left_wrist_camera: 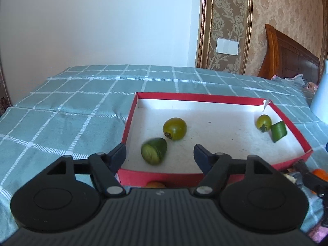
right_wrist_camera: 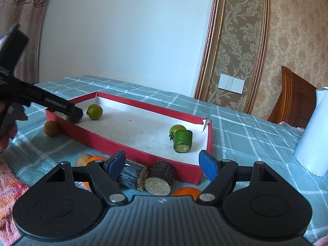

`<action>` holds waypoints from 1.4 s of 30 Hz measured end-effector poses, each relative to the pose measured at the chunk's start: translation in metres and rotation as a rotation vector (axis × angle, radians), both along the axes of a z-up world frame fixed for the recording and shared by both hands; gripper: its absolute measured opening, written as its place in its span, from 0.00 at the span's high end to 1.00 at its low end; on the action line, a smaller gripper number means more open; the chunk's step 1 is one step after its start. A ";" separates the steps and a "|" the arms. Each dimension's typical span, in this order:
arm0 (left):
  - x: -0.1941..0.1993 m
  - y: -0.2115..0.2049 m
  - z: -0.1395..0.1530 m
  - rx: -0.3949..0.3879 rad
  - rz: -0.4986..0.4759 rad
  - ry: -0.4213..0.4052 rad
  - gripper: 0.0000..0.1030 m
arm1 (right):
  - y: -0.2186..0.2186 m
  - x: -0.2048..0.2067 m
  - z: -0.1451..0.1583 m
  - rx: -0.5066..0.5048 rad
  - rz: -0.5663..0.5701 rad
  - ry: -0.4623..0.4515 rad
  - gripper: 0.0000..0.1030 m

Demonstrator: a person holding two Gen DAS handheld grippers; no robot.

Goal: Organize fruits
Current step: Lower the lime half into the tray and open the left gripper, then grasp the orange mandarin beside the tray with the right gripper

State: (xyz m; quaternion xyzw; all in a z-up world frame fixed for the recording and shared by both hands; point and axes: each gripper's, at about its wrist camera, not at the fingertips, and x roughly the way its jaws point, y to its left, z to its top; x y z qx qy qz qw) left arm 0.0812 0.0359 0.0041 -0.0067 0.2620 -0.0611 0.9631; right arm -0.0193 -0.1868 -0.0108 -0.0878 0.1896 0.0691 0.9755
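We see a surface covered in teal checked cloth (left_wrist_camera: 71,102), with a red box (left_wrist_camera: 205,97) on it; inside lie a green tomato (left_wrist_camera: 174,128) beside a cucumber piece (left_wrist_camera: 154,151) near the box's front-left corner, and a second tomato (left_wrist_camera: 263,121) touching a second cucumber piece (left_wrist_camera: 278,131) by its far-right corner. Our left hand-held gripper (left_wrist_camera: 160,153) hangs open over the box's front edge, and our right hand-held gripper (right_wrist_camera: 162,161) is open above dark log pieces (right_wrist_camera: 160,177) and orange fruit (right_wrist_camera: 186,190) lying outside the box's front wall. Behind: white wall (left_wrist_camera: 102,20), damask wallpaper (left_wrist_camera: 287,20), wall switch (left_wrist_camera: 227,45), wooden headboard (left_wrist_camera: 291,57), white cylinder (right_wrist_camera: 313,141) at the surface's right edge.
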 end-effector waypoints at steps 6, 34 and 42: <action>-0.037 0.007 0.009 -0.018 0.014 -0.046 0.19 | -0.003 0.000 0.000 0.001 -0.016 -0.012 0.16; -0.070 0.017 -0.032 -0.031 -0.044 0.073 0.04 | -0.067 -0.004 -0.016 0.187 -0.074 0.203 0.16; -0.069 0.016 -0.033 -0.026 -0.058 0.082 0.00 | -0.063 0.007 -0.022 0.199 -0.053 0.263 0.43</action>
